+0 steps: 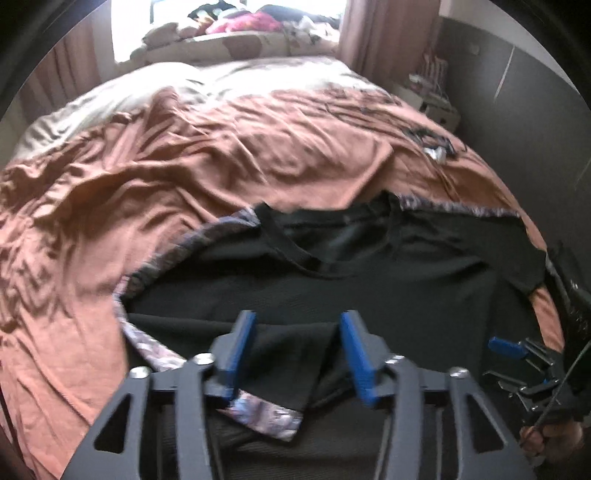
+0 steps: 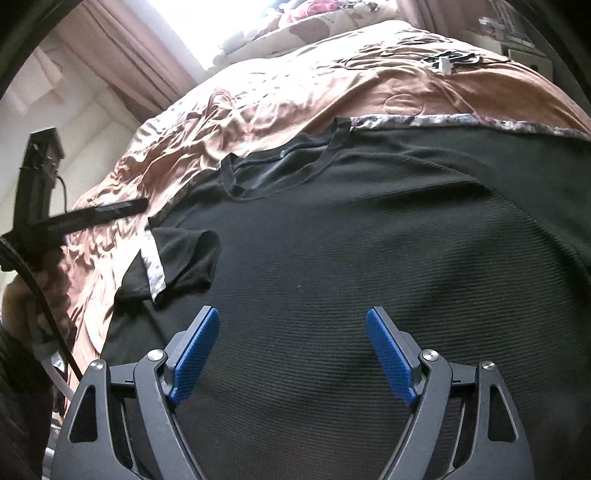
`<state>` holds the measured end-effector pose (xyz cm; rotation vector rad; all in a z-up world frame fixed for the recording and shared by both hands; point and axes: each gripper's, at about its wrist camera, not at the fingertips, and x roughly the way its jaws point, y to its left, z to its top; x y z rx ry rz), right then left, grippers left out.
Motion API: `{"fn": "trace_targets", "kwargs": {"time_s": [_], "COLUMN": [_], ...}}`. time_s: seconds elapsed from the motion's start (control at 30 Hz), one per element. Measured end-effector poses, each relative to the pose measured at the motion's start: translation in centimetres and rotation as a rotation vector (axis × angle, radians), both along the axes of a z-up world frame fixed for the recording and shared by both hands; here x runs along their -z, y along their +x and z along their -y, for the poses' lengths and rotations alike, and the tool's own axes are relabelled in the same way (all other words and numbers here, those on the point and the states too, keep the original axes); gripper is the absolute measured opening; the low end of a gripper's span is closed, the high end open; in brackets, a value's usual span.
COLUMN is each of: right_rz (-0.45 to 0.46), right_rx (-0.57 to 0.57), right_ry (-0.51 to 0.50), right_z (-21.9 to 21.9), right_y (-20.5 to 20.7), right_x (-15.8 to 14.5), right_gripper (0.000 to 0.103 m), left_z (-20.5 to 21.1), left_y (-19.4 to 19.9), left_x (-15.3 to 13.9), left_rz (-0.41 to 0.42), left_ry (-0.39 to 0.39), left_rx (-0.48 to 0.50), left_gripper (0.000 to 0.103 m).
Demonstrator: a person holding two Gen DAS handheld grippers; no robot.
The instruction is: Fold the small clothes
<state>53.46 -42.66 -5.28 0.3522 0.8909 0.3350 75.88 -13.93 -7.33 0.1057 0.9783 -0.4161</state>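
Black shirt (image 2: 351, 258) lies flat on brown bed cover (image 1: 184, 166); soft, light, floppy; pinch folded sleeve (image 1: 291, 354) edge; left gripper (image 1: 297, 354) half open, holding nothing; right gripper (image 2: 293, 354) wide, empty.

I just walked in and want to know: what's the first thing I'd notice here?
You'd first notice the big black T-shirt lying front-up across the near end of the bed, one sleeve folded in. Under it is a wrinkly orange-brown duvet reaching toward the bright window. Closest to you, the blue-padded left gripper and right gripper hang open over the shirt.
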Motion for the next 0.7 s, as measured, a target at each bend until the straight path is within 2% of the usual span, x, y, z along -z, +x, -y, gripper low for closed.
{"fn": "trace_targets", "kwargs": {"time_s": [0.23, 0.4, 0.5, 0.6, 0.7], "right_rz": [0.028, 0.058, 0.064, 0.089, 0.116], "right_rx": [-0.058, -0.091, -0.098, -0.131, -0.174], "right_ry": [-0.041, -0.093, -0.110, -0.148, -0.196], "right_z": [-1.6, -3.0, -4.2, -6.2, -8.5], "right_y": [-0.1, -0.3, -0.4, -0.3, 0.0], "right_x": [-0.2, -0.5, -1.0, -2.0, -2.9], "right_gripper": [0.081, 0.081, 0.080, 0.074, 0.071], "left_z": [-5.9, -10.0, -12.4, -14.2, -15.8], "left_y": [-0.6, -2.3, -3.3, -3.8, -4.3], "left_x": [-0.2, 0.1, 1.1, 2.3, 3.6], "left_rz": [0.005, -0.001, -0.019, -0.043, -0.066], "left_ry": [0.008, -0.027, -0.042, -0.054, -0.083], "left_rx": [-0.095, -0.153, -0.186, -0.219, -0.242], "left_gripper": [0.057, 0.057, 0.056, 0.053, 0.051]}}
